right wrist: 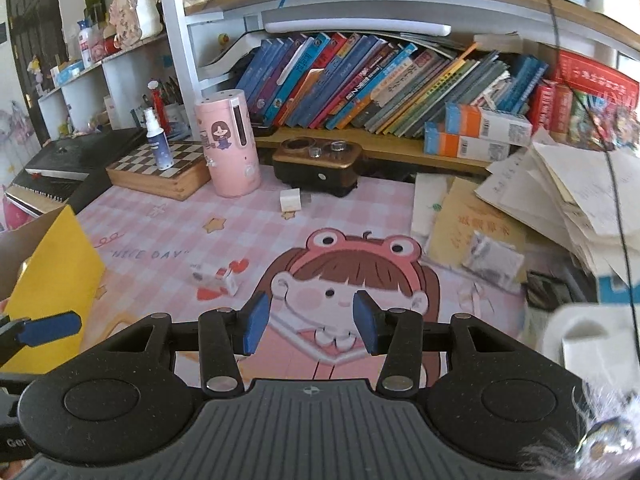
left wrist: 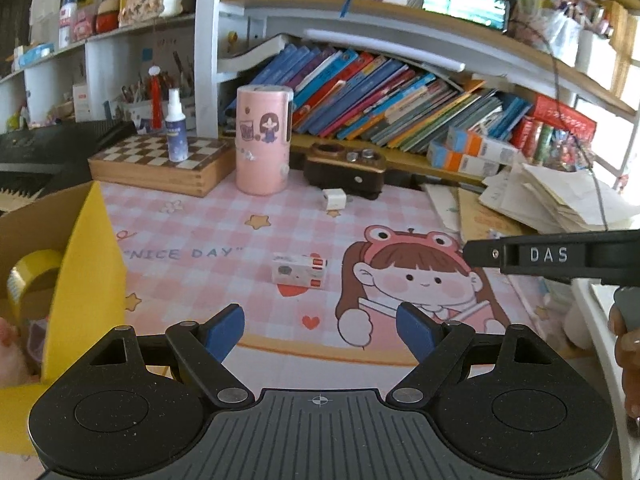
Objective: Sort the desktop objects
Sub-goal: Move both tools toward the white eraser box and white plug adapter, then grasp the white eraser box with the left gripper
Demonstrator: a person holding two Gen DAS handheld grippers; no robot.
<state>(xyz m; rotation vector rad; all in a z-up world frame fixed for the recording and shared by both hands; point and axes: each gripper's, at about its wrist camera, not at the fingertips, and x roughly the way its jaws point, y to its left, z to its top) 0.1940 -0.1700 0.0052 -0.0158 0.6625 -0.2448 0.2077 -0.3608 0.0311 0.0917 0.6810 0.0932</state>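
In the left wrist view, the left gripper (left wrist: pixel 320 330) hangs above the near edge of the pink checked desk mat (left wrist: pixel 224 220), its blue fingers (left wrist: pixel 226 330) spread wide with nothing between them. A yellow cardboard box (left wrist: pixel 86 276) stands at the near left, and a roll of yellowish tape (left wrist: pixel 30 276) shows inside it, so the box looks like the place where the sorted things go. A small white and red packet (left wrist: pixel 300 271) lies flat on the mat, ahead of the fingers and a little left of the cartoon girl (left wrist: pixel 412 280). Farther off, a white charger plug (left wrist: pixel 334 199) sits in front of a dark brown case (left wrist: pixel 346 170), with a pink cylinder (left wrist: pixel 262 140) to their left and a spray bottle (left wrist: pixel 176 126) upright on a chessboard box (left wrist: pixel 160 164). The right gripper's black arm enters from the right edge. In the right wrist view, the right gripper (right wrist: pixel 310 326) hovers over the girl's face, its jaws also apart and holding nothing. The packet (right wrist: pixel 216 276) lies to its far left, between it and the yellow box (right wrist: pixel 52 276); the plug (right wrist: pixel 291 200) is farther away. Loose papers (right wrist: pixel 560 200) pile up on the right. The step in hand seems to be choosing the next item. The packet is nearest, so the next move likely calls for one gripper to go forward and down, straddle the packet and close on it.
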